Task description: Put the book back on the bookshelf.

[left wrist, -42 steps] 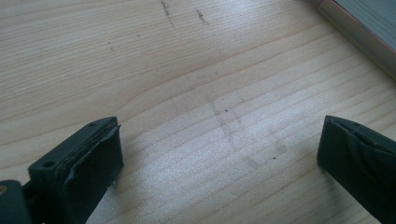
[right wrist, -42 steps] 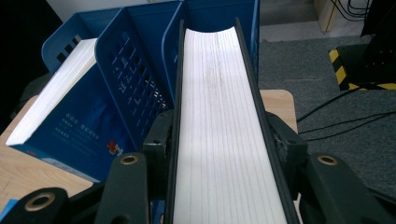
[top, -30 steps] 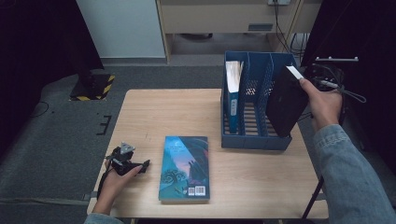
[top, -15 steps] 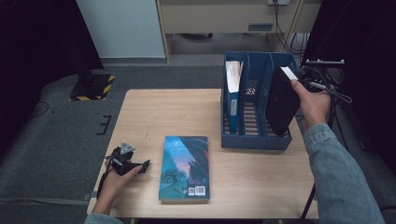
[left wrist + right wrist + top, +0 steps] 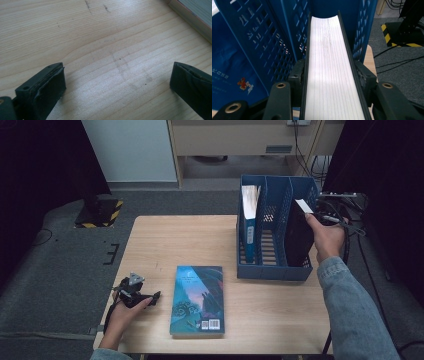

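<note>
The right gripper [image 5: 329, 75], jaws clamped across a thick, rigid, likely heavy black book [image 5: 298, 237], lowers it into the blue file rack [image 5: 272, 270]; the left gripper [image 5: 136, 292] rests, jaws released.

Lab: black curtains [image 5: 40, 165], cables [image 5: 305, 150]

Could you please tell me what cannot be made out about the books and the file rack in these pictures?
- Black book, high view: its lower part is hidden by the rack wall.
- Same book, right gripper view: the right tongs clamp it; its near end is cut off by the bottom edge.
- Teal book, high view: cover lettering too small.
</note>
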The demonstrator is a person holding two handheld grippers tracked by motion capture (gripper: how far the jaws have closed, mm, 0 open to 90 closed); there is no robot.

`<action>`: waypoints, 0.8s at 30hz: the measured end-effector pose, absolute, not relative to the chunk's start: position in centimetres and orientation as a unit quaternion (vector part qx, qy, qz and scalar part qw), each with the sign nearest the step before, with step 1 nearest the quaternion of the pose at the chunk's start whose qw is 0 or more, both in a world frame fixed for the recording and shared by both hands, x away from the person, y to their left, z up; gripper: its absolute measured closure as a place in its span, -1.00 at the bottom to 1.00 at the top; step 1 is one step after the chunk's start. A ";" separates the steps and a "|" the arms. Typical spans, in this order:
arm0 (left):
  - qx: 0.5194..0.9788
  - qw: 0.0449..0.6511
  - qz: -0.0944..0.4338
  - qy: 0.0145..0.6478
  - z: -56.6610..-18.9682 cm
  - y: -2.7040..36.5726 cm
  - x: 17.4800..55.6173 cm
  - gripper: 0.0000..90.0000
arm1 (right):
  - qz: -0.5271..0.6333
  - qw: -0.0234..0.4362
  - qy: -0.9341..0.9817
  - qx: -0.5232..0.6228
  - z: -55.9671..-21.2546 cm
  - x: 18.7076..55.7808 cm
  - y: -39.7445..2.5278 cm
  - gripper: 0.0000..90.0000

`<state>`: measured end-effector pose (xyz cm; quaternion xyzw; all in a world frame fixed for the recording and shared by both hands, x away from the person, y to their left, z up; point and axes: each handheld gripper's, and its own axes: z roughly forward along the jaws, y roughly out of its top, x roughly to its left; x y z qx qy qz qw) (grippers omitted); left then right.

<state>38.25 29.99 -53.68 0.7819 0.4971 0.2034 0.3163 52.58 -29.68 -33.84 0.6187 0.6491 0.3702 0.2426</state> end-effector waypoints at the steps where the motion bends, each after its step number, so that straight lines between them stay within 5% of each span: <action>1: 0.782 0.316 0.203 0.497 -53.7 30.0 38.3 -1.00 | 0.370 0.240 0.647 0.621 -34.0 52.6 -29.7 0.16; 24: 0.783 0.315 0.203 0.497 -53.7 30.0 38.2 -1.00 | 0.347 0.234 0.670 0.613 -35.4 52.2 -29.3 0.14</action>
